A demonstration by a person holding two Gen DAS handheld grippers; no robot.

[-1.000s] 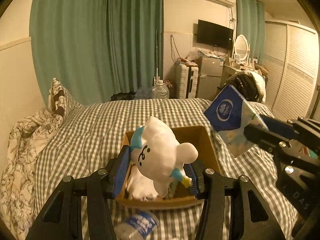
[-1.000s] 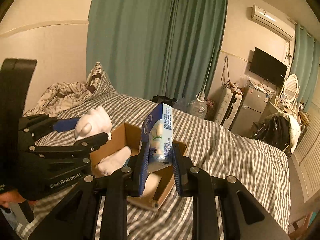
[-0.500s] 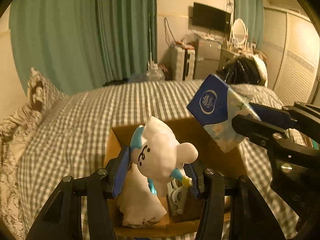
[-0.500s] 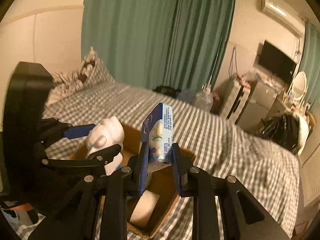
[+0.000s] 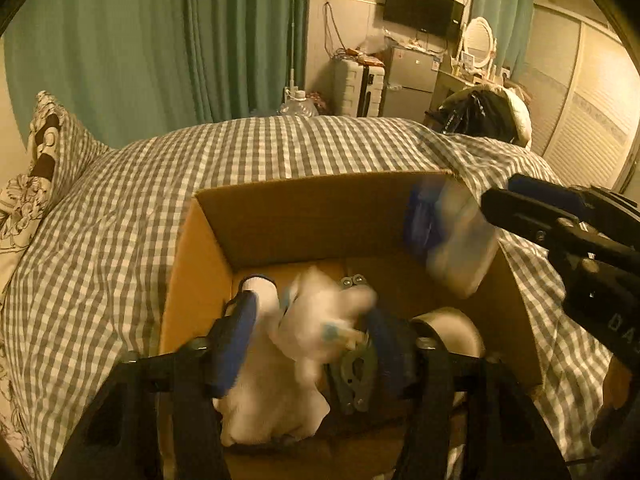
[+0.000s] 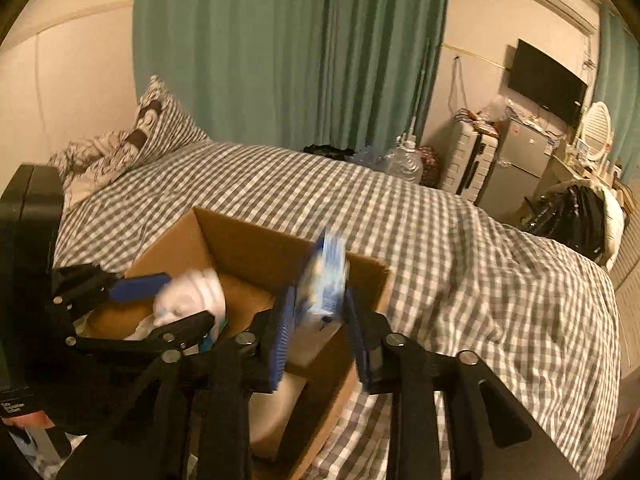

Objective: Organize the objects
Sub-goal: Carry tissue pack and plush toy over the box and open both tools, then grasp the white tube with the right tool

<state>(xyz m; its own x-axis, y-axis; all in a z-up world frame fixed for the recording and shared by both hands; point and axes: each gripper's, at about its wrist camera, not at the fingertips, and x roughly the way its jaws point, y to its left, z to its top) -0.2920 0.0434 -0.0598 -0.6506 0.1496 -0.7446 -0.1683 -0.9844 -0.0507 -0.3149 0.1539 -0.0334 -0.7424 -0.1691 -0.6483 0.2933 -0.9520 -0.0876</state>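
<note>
On the bed [image 5: 248,160] sits the box [image 5: 304,216]. Let both things fall straight in, away from the walls. Your left gripper [image 5: 310,340] is open, and the blurry toy [image 5: 320,328] is dropping between its fingers. Your right gripper [image 6: 318,320] is open too, with the pack [image 6: 324,280] loose between its fingers.

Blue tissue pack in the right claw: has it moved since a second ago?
Yes. The tissue pack has dropped from above the cardboard box down to its rim, blurred.
</note>
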